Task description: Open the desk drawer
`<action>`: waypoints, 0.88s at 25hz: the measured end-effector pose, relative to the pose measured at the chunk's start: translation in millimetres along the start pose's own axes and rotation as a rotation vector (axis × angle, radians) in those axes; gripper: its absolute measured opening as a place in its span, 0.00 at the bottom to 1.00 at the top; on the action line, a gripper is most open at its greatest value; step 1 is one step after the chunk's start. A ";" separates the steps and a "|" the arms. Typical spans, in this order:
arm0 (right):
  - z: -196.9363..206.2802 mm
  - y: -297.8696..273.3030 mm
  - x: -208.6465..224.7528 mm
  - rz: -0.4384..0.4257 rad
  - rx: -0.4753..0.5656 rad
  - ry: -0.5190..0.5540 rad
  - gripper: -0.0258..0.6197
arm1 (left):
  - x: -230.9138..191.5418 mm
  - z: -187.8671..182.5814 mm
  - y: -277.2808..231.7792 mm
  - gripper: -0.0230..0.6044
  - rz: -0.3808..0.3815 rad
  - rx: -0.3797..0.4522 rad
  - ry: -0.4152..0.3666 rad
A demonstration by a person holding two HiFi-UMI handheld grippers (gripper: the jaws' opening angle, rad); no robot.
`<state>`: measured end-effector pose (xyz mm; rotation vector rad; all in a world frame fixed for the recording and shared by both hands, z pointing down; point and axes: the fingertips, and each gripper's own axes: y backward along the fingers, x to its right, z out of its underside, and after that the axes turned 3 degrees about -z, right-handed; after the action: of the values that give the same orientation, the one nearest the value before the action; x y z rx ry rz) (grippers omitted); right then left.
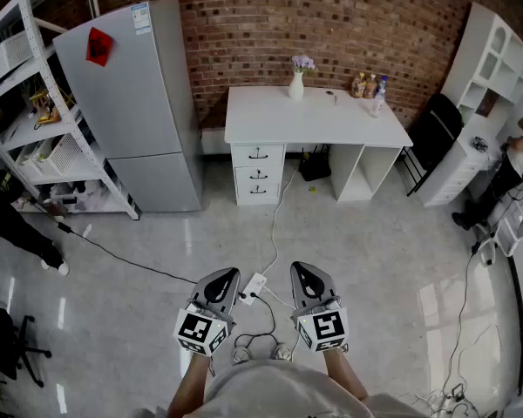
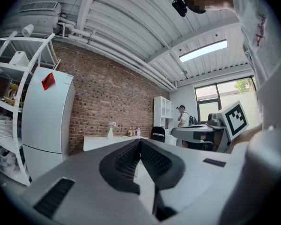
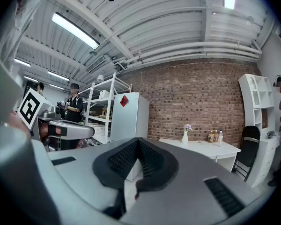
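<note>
Left tool (image 1: 224, 279) is closed, its jaws meeting at the tips with nothing between them, and I read the right tool (image 1: 307, 277) the same way: pads together, empty. Both are held level, side by side, well short of the counter (image 1: 318, 122) and pointing toward it, with open floor (image 1: 375, 242) between. The drawers (image 1: 258, 172) form a stack of three under the counter's end on my left-tool side. All three fronts sit flush and shut, each with a dark handle, and neither tool is near them. On the counter a white vase (image 1: 296, 85) of purple flowers stands at the back edge, and a few bottles (image 1: 369, 85) cluster at the corner far from the drawers. Under the counter, beside the drawers, a dark object (image 1: 315, 165) that I cannot identify rests in the knee space. A fridge (image 1: 139, 103) stands just beside the counter's drawer end, and a black chair (image 1: 436, 129) just past its other end. A power strip (image 1: 254, 286) lies on the floor between my tools, its white cable (image 1: 275, 220) running toward the counter's drawers.
</note>
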<state>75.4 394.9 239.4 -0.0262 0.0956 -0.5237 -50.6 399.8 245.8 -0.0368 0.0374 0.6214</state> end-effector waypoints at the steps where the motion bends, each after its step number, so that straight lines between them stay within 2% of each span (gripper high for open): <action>1: 0.4 -0.3 0.1 0.001 -0.001 -0.001 0.07 | 0.0 0.3 -0.3 0.06 0.002 0.000 0.000; 16: -2.1 -8.1 -11.0 -0.022 0.016 -0.019 0.07 | -10.9 4.0 7.5 0.06 -0.004 -0.003 0.001; 22: -5.4 -9.3 -13.4 0.006 0.012 -0.016 0.07 | -20.4 2.7 14.2 0.06 0.003 -0.003 0.006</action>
<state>58.6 393.6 235.6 -0.0182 0.0770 -0.5184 -75.4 399.6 249.1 -0.0415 0.0427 0.6240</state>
